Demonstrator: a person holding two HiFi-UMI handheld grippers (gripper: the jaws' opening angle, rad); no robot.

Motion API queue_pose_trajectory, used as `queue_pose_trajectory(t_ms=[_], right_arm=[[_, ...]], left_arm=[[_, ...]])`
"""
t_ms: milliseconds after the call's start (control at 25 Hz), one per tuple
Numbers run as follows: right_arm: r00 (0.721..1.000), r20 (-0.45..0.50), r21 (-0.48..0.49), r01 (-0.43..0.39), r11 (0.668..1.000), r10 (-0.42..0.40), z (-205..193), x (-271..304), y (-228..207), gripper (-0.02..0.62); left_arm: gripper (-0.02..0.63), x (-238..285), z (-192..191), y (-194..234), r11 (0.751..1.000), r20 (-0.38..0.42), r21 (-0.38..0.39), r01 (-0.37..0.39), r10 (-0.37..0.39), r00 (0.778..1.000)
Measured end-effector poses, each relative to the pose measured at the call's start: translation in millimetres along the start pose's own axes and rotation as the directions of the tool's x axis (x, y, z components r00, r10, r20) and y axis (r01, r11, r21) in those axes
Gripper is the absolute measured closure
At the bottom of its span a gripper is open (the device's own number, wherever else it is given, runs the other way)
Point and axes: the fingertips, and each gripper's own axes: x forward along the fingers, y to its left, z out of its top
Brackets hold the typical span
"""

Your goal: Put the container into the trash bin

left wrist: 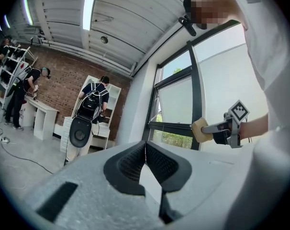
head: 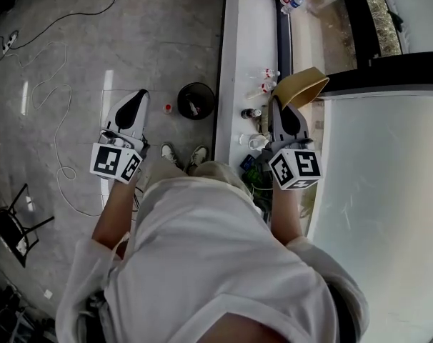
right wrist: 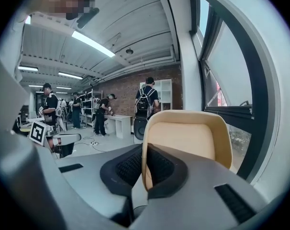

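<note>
We see the right gripper (head: 283, 104) clamped on one wall of the tan, shallow, round-cornered container (head: 306, 86). Its black pads (right wrist: 159, 166) are closed on that thin wall. In the right gripper view the container stands on edge above the jaws with its hollow side towards the camera.

The left gripper (head: 138, 97) carries nothing, and in the left gripper view its pads meet with no gap.

The container is held in the air by the window, beside the long white ledge (head: 234, 63). It is well apart from the black round trash bin (head: 196, 100), which stands on the grey floor just beside that ledge, between the two grippers in the head view.

The only markings we can make out are the black-and-white square patterns on each gripper's cube (head: 296, 167). The small bottles (head: 269, 83) on the ledge carry labels too small to read. The bin's contents show only as pale and red specks. In the head view the container's near end is hidden behind the right gripper.
</note>
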Motion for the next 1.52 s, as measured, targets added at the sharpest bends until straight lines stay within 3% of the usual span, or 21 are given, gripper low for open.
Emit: queue_pose_trajectory(t_ms=[160,400,760,1120,1360,1520], right_arm=[[0.999,0.046,-0.018,0.011,1.0,-0.01,14,5,-26,0.591],[0.998,0.056,-0.032,0.016,0.999,-0.014,15,14,-75,0.591],[0.997,-0.025,-0.029,-0.073,0.997,0.073,-21,50,-89,0.591],[0.976,-0.113,-0.063,-0.194,0.979,0.186,-54,95,-77,0.591],[0.944,-0.191,-0.1,-0.292,0.951,0.27,-98,131,-53,0.591],[0.894,-0.297,-0.145,-0.39,0.909,0.336,-159,150,-29,0.591]], left_arm=[[0.588,34,15,-14,0.998,0.026,0.03,0.046,-0.047,0.999],[0.588,74,39,-36,0.995,0.049,0.083,0.058,-0.062,0.997],[0.588,78,8,-26,0.997,-0.038,0.07,-0.043,0.046,0.998],[0.588,90,-13,-15,0.993,-0.056,0.049,-0.104,0.107,0.993],[0.588,93,-53,-2,0.993,-0.09,0.016,-0.117,0.118,0.989],[0.586,88,-102,12,0.989,-0.129,-0.035,-0.146,0.14,0.982]])
